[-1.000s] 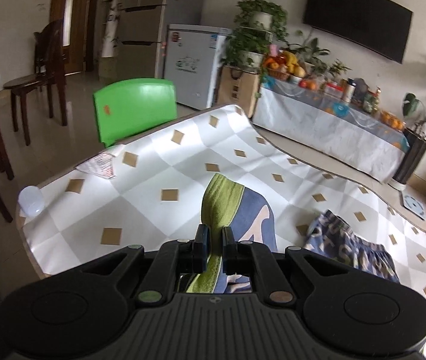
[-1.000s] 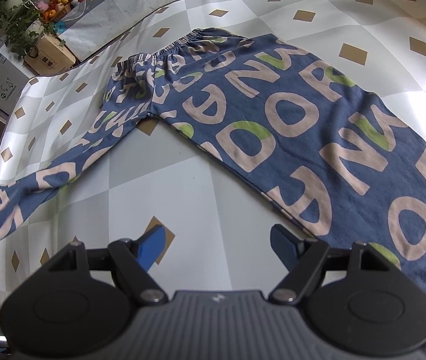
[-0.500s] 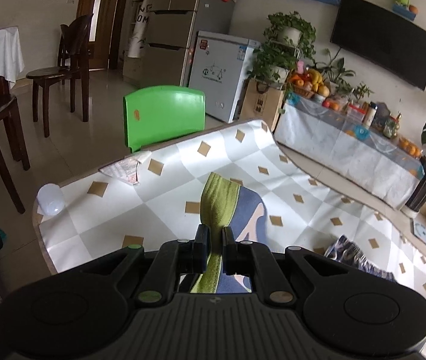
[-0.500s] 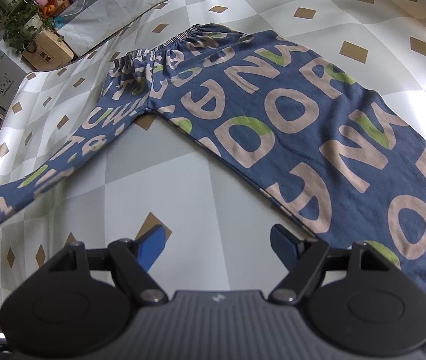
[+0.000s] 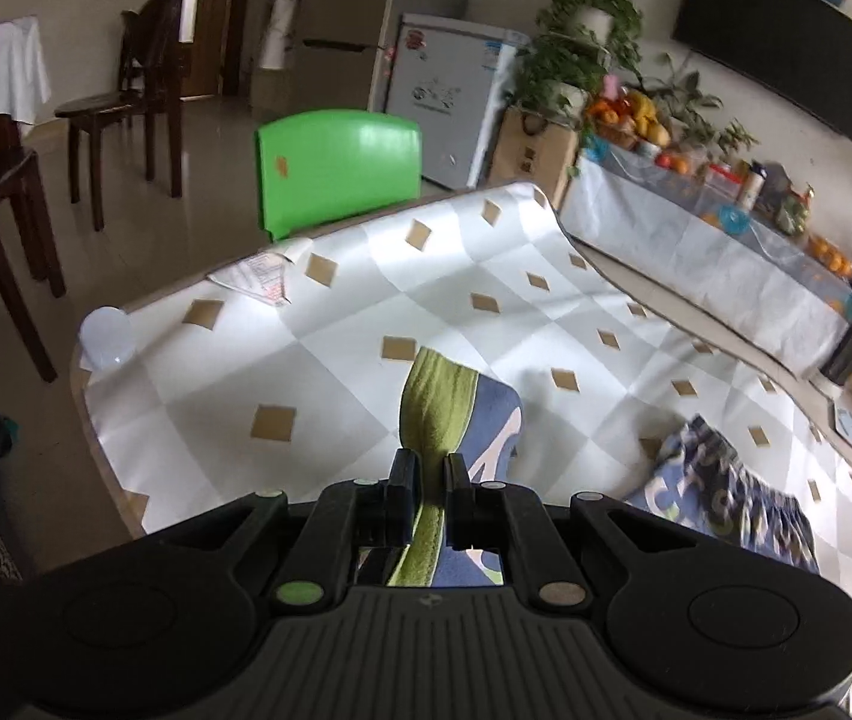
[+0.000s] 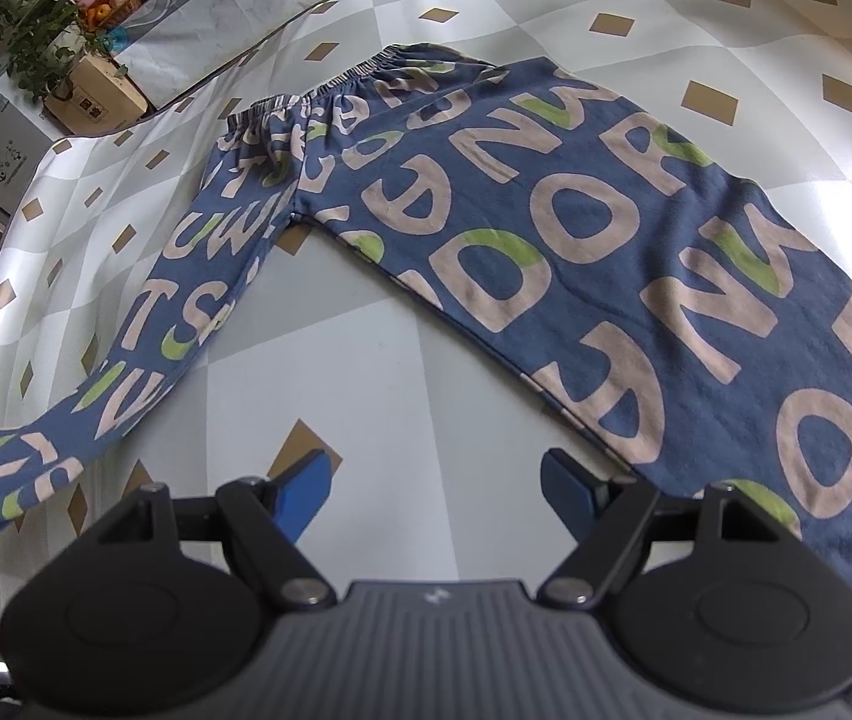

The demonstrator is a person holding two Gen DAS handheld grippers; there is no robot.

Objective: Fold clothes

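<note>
I'm pinching the green cuff (image 5: 435, 402) of the blue letter-printed trousers (image 6: 546, 228) in my left claw (image 5: 429, 468).
Only the right view is showing my right claw (image 6: 435, 480) gaping empty over the checkered desk (image 6: 366, 372).

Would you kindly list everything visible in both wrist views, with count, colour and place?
trousers: one, navy with beige and green letters, spread on the table, one leg's green cuff clamped
table covering: one, white-grey checks with tan diamonds
plastic chair: one, green, behind the table
wooden chairs: at least two, dark brown, far left
paper: one, white, table's far corner
small fridge: one, white, back wall
television: one, black, on the wall
side table: one, white cloth, holding fruit and bottles
potted plants: several, green, near the fridge
left tongs: black, shut on the cuff
right tongs: blue pads, open, over bare table
</note>
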